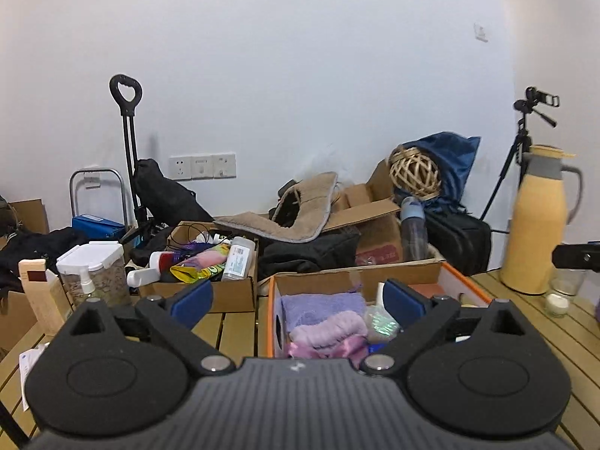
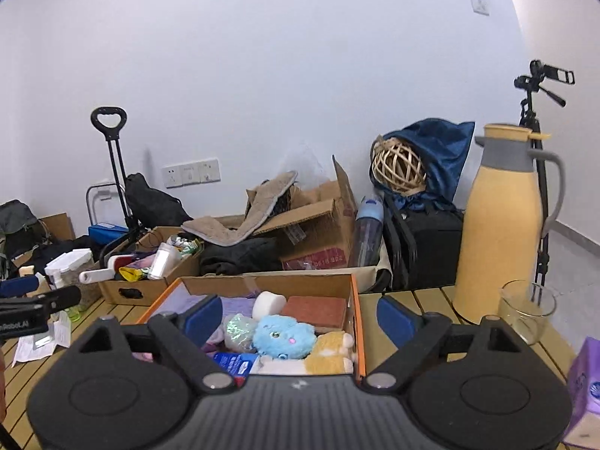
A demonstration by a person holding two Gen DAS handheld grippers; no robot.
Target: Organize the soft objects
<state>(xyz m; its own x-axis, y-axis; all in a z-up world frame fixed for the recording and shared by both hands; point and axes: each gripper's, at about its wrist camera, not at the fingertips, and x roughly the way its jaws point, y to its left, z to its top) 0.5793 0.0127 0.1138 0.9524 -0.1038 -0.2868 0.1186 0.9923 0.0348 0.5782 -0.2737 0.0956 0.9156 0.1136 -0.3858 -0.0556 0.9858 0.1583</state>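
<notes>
**Soft toys packed in the box, both claws spread and empty above it**

Soft things fill an orange-edged cardboard box [image 2: 358, 322] on a slatted wooden table [image 2: 408, 303]. Inside, seen from the right-hand camera: a blue plush [image 2: 283, 335] near the middle, a yellow and white plush [image 2: 330, 352] against the right wall, a white sponge [image 2: 268, 305], a brown pad [image 2: 315, 309] at the back. From the left-hand camera, a folded purple towel [image 1: 322, 305] and pink cloths [image 1: 330, 333] lie in the left part of the same box.

The right claw [image 2: 296, 317] hangs just above and in front of the box, jaws spread wide, nothing between them. The left claw [image 1: 296, 298] sits beside it, also spread wide and empty; its tip shows at the left edge of the right-hand view.

Both claws point slightly downward toward the box, which lies straight ahead of each. The blue plush sits closer to the right claw; the towels closer to the left. The box's long side appears to run across both views.

A second box [image 2: 146, 288] of bottles, a yellow jug [image 2: 498, 225] and a glass [image 2: 527, 309] stand nearby.
</notes>
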